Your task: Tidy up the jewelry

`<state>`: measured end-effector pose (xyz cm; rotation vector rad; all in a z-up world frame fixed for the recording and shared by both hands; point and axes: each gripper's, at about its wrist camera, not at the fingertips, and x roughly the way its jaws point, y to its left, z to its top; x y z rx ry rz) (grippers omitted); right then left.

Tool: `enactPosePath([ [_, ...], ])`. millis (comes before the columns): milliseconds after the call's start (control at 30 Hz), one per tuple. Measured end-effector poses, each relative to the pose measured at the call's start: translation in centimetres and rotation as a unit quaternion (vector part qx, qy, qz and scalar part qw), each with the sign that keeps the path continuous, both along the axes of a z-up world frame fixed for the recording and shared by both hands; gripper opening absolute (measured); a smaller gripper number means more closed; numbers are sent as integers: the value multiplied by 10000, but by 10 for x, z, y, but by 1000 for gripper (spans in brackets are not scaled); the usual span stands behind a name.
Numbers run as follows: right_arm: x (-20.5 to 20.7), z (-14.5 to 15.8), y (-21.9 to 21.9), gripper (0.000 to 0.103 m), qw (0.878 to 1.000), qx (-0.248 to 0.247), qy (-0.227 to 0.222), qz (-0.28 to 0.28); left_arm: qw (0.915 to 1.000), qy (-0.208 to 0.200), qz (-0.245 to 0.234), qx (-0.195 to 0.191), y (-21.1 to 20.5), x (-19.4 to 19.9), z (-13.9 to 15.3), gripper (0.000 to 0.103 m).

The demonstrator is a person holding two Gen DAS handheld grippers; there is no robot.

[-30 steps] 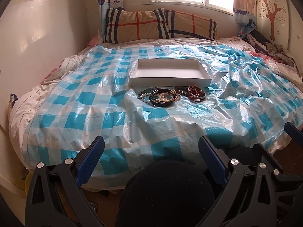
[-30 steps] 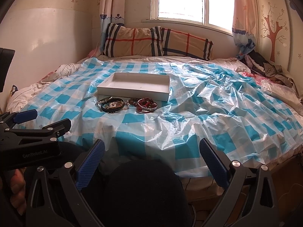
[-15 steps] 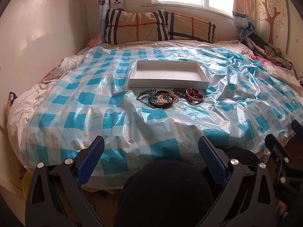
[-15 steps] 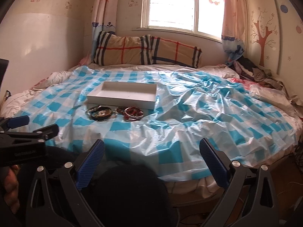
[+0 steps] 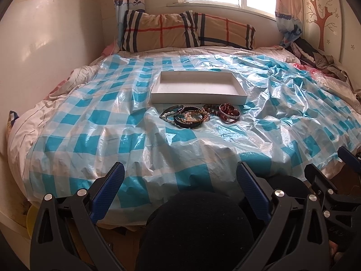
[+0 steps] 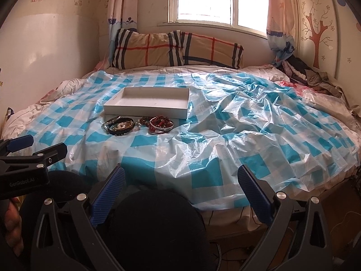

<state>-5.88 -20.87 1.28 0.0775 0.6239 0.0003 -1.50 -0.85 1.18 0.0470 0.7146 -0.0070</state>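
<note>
Only right view shows hand (image 6: 10,223) gripping left tongs (image 6: 42,144).

Both wrist views low at bed's foot, facing window, sharing white tray (image 5: 198,88), right view further right

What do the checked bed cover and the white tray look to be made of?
Checked cover: thin plastic sheet, glossy; it crinkles and throws sharp window glare. White tray: probably cardboard, matte; thin, straight walls with crisp corners, no shine.
</note>
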Motion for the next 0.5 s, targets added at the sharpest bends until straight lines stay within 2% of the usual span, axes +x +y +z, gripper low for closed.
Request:
enactPosePath([
  [500, 2, -1, 0, 96, 10000, -11, 40, 5, 10000, 3, 5, -9, -1, 0, 0, 95],
])
